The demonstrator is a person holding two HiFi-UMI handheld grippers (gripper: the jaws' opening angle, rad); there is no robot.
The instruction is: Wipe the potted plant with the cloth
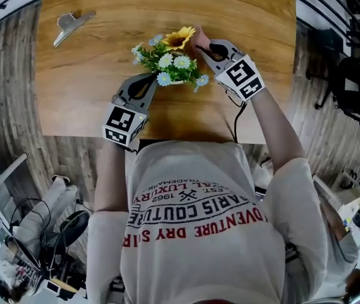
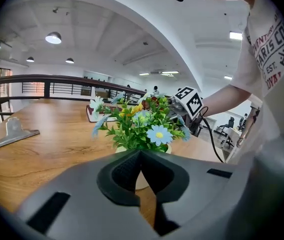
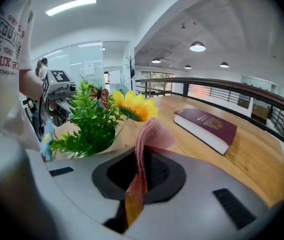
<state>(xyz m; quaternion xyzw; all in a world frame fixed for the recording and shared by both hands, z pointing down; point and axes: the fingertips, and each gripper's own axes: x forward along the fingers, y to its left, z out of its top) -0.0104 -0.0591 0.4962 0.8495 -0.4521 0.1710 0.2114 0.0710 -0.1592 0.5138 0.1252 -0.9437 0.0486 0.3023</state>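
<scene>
A person stands at a wooden worktop (image 1: 85,100) with a gripper in each hand. A small potted plant (image 1: 170,62) with green leaves and blue, white and yellow flowers stands between the two sets of fingers.

The right gripper (image 3: 142,154) has its fingers closed on a pink cloth (image 3: 152,133). A fold of the cloth sticks up past the fingertips, just beside the sunflower (image 3: 134,106) at the top of the plant. Whether it touches a petal cannot be told. A book (image 3: 206,125) lies well beyond these fingers, to their right.

The left gripper (image 2: 141,154) has its fingers closed together with nothing between them. Their tips point at the cream pot (image 2: 142,181), which is just ahead of them, low under the leaves. Whether they touch the pot cannot be told.

The step in hand looks like the wiping itself, at or near its start on the sunflower side. The next move likely calls for drawing the cloth lightly across petals and leaves, with a firm pinch so that the cloth does not slip out. The pot looks light, so the left fingers may need to brace it against tipping or sliding.
</scene>
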